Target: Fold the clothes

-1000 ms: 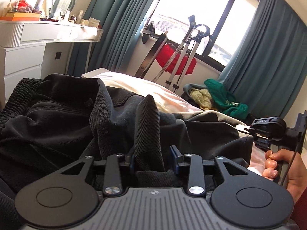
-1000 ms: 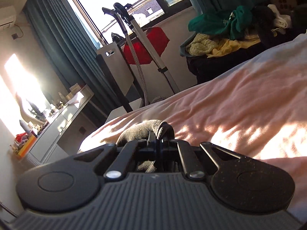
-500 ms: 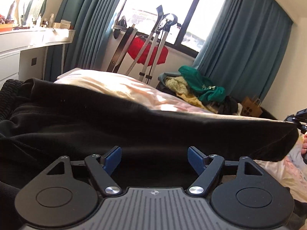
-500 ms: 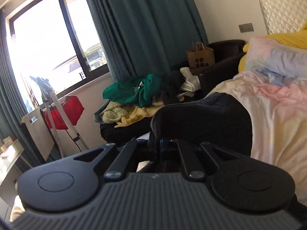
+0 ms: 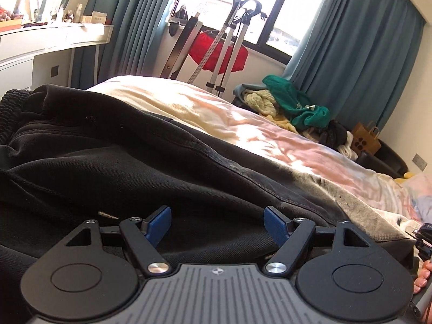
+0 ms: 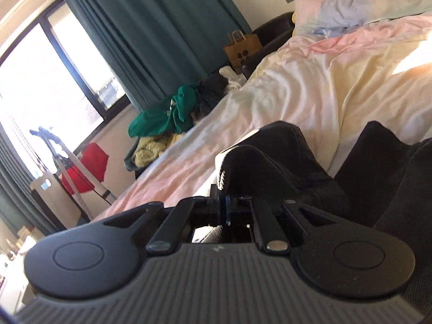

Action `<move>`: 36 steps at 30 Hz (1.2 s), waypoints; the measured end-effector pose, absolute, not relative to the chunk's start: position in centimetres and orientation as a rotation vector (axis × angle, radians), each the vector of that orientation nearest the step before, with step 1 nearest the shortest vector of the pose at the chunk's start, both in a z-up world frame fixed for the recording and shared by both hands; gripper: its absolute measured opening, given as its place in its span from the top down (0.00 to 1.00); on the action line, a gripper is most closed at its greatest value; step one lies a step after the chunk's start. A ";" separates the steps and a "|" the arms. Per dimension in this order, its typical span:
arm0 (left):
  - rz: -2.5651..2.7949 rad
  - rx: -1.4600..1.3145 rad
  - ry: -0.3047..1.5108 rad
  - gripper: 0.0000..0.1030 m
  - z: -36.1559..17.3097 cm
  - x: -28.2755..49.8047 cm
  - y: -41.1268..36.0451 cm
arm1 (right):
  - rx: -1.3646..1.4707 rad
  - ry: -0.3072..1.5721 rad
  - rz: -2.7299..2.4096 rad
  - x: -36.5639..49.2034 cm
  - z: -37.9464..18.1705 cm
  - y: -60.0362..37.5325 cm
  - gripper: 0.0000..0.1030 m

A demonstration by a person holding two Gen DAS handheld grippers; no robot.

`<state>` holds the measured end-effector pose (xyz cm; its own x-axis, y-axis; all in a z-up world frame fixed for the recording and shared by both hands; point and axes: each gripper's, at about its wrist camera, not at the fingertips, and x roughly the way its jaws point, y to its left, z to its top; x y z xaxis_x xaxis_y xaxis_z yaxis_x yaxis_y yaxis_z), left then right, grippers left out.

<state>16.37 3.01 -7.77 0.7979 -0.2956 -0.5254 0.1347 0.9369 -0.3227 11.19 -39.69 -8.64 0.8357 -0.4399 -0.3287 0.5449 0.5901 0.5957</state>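
A pair of black trousers lies stretched across the bed, its elastic waistband at the far left. My left gripper is open, its blue pads spread just above the black cloth and holding nothing. My right gripper is shut on the far end of the black trousers, which bunches up in front of its fingers. The right gripper's body shows at the right edge of the left wrist view, by the trouser end.
A pile of clothes with a green top sits beyond the bed by the teal curtains. A clothes rack with a red cloth stands at the window. A white dresser is at the left. Pillows lie at the bed's head.
My left gripper has opened and let go of the black cloth, which now lies flat. My right gripper has pulled the trouser end out along the bed toward the pillows.
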 end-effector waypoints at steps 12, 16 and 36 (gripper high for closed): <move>-0.212 -0.283 0.619 0.25 -8.1 16.6 2.7 | 1.136 0.191 -0.423 9.7 -12.6 -42.7 0.56; -0.214 -0.289 0.622 0.25 -8.4 16.5 2.6 | 1.280 0.066 -0.336 9.0 -13.8 -43.8 0.23; -0.198 -0.280 0.591 0.26 -8.8 17.5 2.6 | 0.942 0.193 -0.541 17.4 -4.4 -53.9 0.93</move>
